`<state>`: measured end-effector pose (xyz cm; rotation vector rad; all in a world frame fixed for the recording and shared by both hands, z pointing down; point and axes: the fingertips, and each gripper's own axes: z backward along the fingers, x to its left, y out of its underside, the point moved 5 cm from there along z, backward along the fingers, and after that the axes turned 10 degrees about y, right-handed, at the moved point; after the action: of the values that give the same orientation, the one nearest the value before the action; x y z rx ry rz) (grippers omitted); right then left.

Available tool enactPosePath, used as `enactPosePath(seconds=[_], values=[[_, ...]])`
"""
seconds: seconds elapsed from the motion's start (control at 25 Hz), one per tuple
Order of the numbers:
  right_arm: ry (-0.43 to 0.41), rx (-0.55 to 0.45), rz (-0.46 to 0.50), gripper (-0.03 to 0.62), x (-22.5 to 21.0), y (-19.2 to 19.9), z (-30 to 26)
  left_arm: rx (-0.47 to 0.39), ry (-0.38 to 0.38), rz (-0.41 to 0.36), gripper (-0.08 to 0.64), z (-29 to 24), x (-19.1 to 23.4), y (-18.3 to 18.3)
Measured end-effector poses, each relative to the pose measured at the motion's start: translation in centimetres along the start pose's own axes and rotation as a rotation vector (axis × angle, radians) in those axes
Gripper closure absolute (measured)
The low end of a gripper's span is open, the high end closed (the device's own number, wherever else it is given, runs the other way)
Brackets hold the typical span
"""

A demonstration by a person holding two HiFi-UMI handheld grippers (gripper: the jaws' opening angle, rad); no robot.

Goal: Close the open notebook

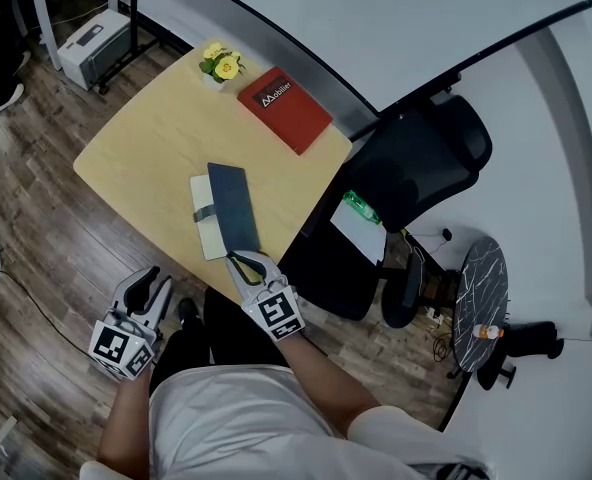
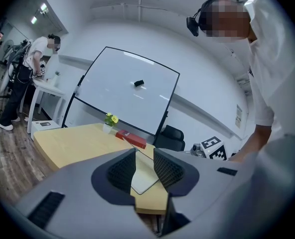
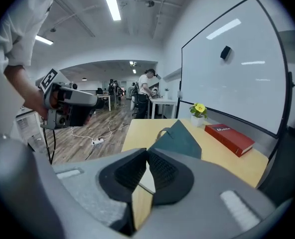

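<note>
1. Dark teal notebook with cream pages lies on the light wooden table, well apart from the red hardcover book and on the person's side of it. Its cover stands tilted up over the pages, not flat.
2. Right gripper sits at the notebook corner farthest from the red hardcover book. Its jaws are drawn almost together and seem to pinch the cover's edge.
3. Left gripper hangs farther again from the red hardcover book, off the table, with its jaws parted and nothing between them.
4. The closing looks about midway. The next move likely calls for swinging the cover across the pages, lowering it flat, then letting go. The grey elastic strap by the cover could get trapped underneath.
5. The jaws' own bulk hides where the pads meet the cover. The spine is not visible, and the head view flattens the cover's tilt.
</note>
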<state>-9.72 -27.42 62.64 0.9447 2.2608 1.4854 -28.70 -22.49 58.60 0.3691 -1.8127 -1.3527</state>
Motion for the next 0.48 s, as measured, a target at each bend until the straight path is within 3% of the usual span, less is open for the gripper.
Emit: enactPosePath(seconds=[0.32, 0.48], values=[[-0.039, 0.082, 0.055, 0.571, 2.1, 2.4, -2.0, 0.007, 0.018, 0.007, 0.445, -0.6, -0.5, 0.8], [-0.051, 0.112, 0.147, 0.569, 2.8, 3.5, -3.0, 0.012, 0.001, 0.005, 0.445, 0.0, -0.3, 1.5]])
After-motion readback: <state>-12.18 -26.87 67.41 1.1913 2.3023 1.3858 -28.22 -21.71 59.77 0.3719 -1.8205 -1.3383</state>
